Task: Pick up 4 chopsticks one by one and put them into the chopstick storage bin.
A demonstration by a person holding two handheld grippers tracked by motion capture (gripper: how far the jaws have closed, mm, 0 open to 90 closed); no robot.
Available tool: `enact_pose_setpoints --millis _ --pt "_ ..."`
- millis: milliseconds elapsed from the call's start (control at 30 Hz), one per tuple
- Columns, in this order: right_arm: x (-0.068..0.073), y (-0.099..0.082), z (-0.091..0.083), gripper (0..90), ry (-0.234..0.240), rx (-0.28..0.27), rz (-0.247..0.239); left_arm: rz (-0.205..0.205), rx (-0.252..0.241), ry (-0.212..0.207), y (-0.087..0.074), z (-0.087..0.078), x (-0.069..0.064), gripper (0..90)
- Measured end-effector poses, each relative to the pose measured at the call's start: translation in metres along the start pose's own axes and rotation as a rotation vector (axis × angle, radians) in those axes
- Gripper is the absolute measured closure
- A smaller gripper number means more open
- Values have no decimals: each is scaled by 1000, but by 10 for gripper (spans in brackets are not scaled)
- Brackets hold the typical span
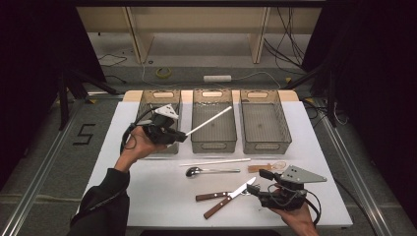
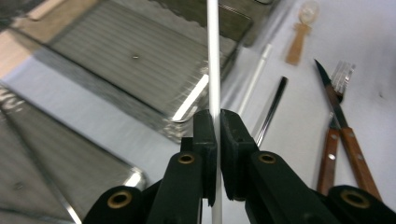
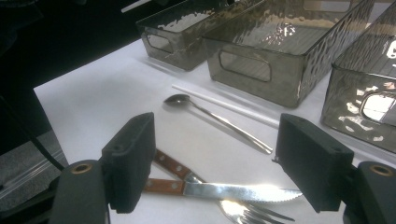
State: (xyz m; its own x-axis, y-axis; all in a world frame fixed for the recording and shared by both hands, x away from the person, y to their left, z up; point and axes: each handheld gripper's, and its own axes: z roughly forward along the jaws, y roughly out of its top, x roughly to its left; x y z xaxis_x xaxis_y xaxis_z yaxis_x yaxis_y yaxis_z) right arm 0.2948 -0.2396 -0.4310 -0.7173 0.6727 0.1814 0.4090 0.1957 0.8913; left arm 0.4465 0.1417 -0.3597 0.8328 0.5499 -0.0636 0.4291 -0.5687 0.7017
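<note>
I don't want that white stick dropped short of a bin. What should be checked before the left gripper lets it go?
1. Grip: left gripper shut on the white stick: ok.
2. Stick position: its far end reaches over the middle bin; the held end hangs above the gap beside the left bin: not ok yet for release.
3. Middle bin floor bare: ok.
4. Right gripper open, low over the knife, away from the bins: ok.
5. Second white stick and spoon lie flat on the table, clear of the carry: ok.

Dim dark surround, bright white table, glare on knife blade
</note>
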Motion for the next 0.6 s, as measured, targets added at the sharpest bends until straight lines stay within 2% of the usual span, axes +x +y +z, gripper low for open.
enact_pose_setpoints --millis 100,300,467,600 --pt "0 0 0 297 0 -1 -2 -46 -16 46 -4 -9 13 851" --pt "0 0 0 297 0 -2 -1 -137 -33 108 -15 -18 34 850" --pt "0 0 0 296 0 -5 -2 -188 -54 134 -22 -21 46 850" --pt "0 0 0 297 1 -5 -1 -223 -72 133 -26 -24 55 849"
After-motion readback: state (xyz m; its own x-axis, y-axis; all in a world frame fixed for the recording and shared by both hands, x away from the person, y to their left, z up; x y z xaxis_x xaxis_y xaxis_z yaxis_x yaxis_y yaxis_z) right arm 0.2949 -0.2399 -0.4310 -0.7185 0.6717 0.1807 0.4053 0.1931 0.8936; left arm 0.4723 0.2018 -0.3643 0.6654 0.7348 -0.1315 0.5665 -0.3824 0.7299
